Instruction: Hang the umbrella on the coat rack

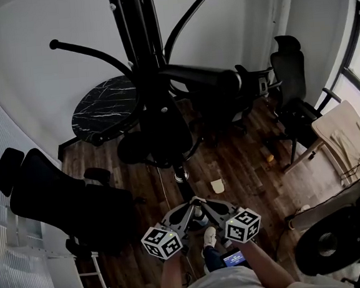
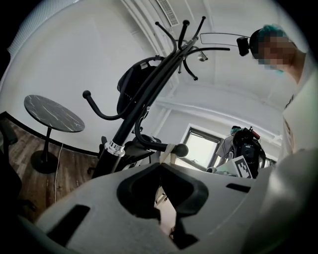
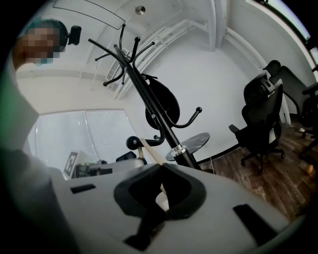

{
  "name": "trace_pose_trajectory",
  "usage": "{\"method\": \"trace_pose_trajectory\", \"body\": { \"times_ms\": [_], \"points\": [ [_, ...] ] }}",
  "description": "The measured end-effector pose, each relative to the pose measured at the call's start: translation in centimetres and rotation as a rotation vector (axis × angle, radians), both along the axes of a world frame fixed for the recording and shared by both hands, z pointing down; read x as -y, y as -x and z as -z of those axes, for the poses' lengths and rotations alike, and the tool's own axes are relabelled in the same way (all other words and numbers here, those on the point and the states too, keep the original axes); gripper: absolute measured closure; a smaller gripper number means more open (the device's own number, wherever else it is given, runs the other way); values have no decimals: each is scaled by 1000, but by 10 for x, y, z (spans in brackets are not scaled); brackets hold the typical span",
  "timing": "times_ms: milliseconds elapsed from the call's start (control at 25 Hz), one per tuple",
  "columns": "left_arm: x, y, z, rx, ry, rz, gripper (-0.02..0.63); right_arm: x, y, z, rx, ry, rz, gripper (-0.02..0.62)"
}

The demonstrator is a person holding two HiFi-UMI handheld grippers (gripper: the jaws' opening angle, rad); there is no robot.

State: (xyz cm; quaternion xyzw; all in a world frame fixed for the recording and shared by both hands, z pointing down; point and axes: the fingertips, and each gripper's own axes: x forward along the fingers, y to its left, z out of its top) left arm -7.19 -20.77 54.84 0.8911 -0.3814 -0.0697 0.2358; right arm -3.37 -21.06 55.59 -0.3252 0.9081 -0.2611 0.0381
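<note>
Head view first: the left gripper (image 1: 190, 206) and the right gripper (image 1: 203, 204) meet tip to tip low in the middle. The coat rack (image 1: 139, 37) has its black pole rising just beyond them. Neither hand looks clearly nearer; the pole sits a touch to the left of where the tips meet. No umbrella body can be picked out here, and a dark bag (image 1: 160, 132) hangs round the pole farther up.

Over to the left gripper view. The left gripper (image 2: 160, 173) has its jaws pressed together, with a pale strap (image 2: 168, 151) pinched between them. I take that for the umbrella's hanging loop. It runs up and away from the jaws to a low hook (image 2: 181, 149) with a ball end, right of the pole. Whether the strap sits over that ball or just beside it, I can't tell.

Right gripper view now, and it's the mirror picture. The right gripper (image 3: 161, 176) is clamped on the same pale strap (image 3: 146, 150). It slants up and left to the hook (image 3: 133, 143).

That's the relation that counts: the hook lies ahead of and slightly above both tools, with the strap's length pointing at it. The loop must clear the ball.
</note>
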Motion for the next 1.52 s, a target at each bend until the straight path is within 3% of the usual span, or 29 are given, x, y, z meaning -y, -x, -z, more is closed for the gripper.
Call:
{"method": "trace_pose_trajectory", "body": {
  "times_ms": [1520],
  "points": [
    [47, 12, -19, 5, 95, 64, 584, 43, 20, -20, -95, 64, 35, 580]
  ]
}}
